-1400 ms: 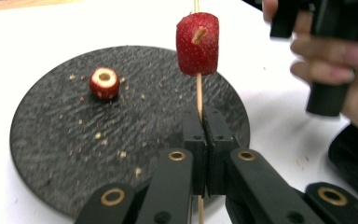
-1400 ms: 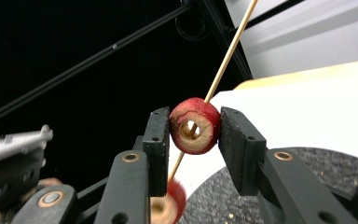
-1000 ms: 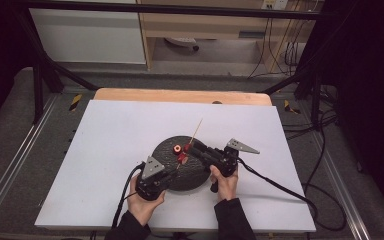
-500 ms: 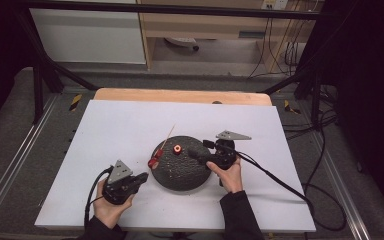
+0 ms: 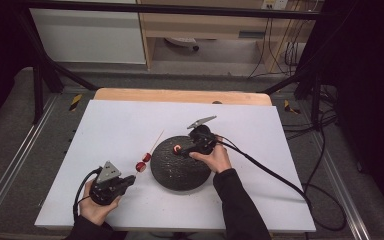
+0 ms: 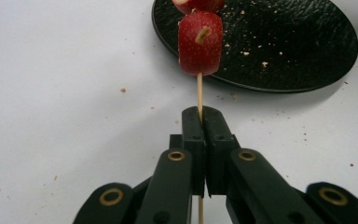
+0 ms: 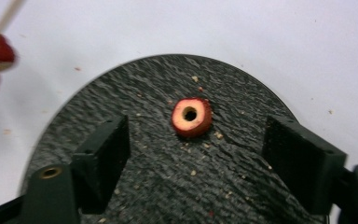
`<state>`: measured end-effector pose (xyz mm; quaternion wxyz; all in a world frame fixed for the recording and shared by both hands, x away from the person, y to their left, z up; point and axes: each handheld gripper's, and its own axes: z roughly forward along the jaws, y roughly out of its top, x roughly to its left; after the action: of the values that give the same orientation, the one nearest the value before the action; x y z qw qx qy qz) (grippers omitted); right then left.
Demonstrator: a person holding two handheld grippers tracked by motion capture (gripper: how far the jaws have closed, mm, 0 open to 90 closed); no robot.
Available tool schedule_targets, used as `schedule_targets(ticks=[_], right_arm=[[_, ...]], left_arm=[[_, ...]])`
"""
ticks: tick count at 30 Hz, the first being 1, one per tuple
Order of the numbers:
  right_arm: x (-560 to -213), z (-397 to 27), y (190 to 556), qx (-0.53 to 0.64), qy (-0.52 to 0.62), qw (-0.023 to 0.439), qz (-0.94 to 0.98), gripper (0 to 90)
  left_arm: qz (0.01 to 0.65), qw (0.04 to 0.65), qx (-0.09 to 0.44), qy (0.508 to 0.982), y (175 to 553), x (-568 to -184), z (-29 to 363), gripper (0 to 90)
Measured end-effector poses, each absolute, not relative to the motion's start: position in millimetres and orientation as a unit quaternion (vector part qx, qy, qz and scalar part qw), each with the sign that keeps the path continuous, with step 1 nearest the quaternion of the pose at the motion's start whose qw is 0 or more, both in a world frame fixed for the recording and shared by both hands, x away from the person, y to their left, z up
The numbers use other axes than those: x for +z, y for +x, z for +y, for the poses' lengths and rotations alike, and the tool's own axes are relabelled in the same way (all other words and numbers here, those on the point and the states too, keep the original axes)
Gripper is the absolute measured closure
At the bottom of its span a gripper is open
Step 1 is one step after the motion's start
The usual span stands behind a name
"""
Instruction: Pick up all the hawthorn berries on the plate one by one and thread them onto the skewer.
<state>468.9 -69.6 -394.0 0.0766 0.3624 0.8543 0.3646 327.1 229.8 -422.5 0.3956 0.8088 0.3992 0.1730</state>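
black plate (image 5: pixel 180 167), white board (image 5: pixel 115 125), crumbs (image 7: pixel 193 172)

White table (image 5: pixel 110 125) under the work, wooden edge (image 5: pixel 180 95) exposed along far side. Crumbs scattered on table surface (image 6: pixel 122 90). Black frame posts (image 5: pixel 37 75) at far left and right. Pale cabinet (image 5: pixel 87 35) and wooden shelf unit (image 5: pixel 205 25) behind. Loose cables (image 5: pixel 280 55) beside shelf unit, on grey floor (image 5: pixel 10 145).
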Motion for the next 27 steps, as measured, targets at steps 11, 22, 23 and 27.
schedule_targets(ticks=[11,22,23,27], right_arm=[[-411,-30,491,0.286,0.372,0.068,0.881,42.5],[-420,-25,498,0.268,0.373,0.061,0.886,59.6],[-420,-26,499,0.27,0.373,0.061,0.886,60.3],[-419,-26,499,0.272,0.375,0.056,0.885,61.1]], left_arm=[[0.401,0.389,0.169,0.812,328,-426,229,88.1],[0.4,0.39,0.168,0.812,328,-425,229,88.2],[0.399,0.39,0.168,0.813,328,-425,229,88.1],[0.399,0.391,0.168,0.812,328,-425,229,88.1]])
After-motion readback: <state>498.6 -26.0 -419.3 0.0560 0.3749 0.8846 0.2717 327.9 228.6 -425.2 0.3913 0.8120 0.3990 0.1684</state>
